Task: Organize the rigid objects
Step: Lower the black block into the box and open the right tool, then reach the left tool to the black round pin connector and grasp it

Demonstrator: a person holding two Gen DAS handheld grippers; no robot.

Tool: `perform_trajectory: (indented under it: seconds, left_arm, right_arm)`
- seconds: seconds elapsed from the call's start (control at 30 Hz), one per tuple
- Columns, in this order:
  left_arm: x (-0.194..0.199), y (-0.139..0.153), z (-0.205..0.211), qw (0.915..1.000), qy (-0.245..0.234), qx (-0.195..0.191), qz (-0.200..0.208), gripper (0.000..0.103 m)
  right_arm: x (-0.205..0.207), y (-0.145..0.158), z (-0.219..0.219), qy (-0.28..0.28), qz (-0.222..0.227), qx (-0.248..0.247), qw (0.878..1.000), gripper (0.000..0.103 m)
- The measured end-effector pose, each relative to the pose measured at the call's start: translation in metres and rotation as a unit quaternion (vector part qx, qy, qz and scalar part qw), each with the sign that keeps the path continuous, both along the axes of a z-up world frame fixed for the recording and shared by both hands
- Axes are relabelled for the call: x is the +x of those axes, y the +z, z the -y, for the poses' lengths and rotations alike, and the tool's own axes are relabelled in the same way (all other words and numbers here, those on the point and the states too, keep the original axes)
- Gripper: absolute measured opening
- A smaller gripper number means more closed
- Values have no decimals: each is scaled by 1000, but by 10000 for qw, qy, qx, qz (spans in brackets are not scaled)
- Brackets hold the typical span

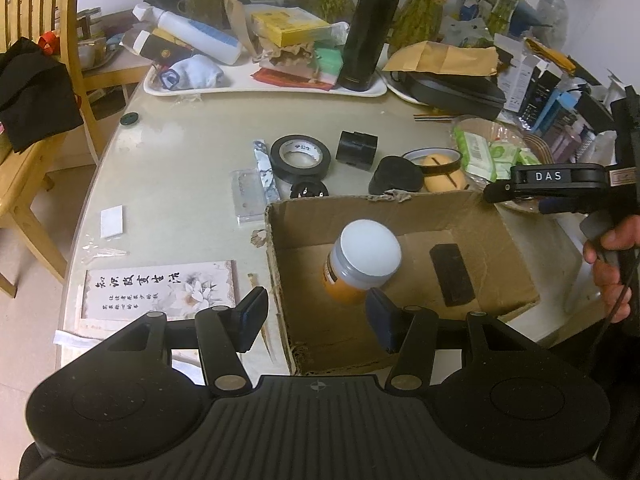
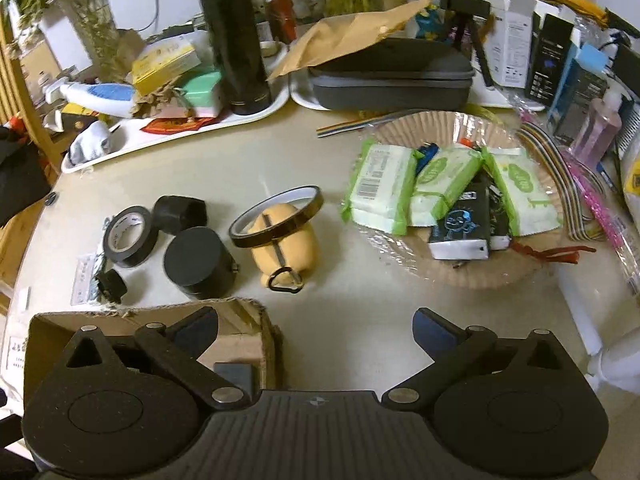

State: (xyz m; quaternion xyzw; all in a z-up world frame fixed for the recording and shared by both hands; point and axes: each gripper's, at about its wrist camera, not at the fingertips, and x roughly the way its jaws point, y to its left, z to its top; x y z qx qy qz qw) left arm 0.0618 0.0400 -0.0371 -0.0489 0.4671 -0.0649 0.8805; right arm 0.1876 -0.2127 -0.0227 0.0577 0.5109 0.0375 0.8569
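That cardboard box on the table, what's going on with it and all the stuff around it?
A person is sorting small objects into the cardboard box with a hand-held gripper in each hand. The box already holds a white-lidded jar and a flat black block. The left hand-held gripper is open just above the jar, holding nothing. The right hand-held gripper is open and empty, facing the items outside the box: a black tape roll, a black cylinder and a yellow pouch.

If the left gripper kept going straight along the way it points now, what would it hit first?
Most likely the cardboard box: the left gripper, jaws open and empty, aims at its near left wall and the floor just inside. The white-lidded jar stands slightly right of that line; depth is hard to judge.
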Motion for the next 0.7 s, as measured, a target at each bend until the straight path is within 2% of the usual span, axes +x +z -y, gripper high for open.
perform_trajectory:
  seconds: [0.23, 0.7]
  left_arm:
    - [2, 0, 2, 10000, 41, 35, 25, 53]
    - [23, 10, 6, 9996, 90, 140, 243, 53]
  right_arm:
    - [-2, 1, -13, 389, -25, 266, 9989, 103]
    - [0, 5, -23, 612, 114, 460, 9970, 103]
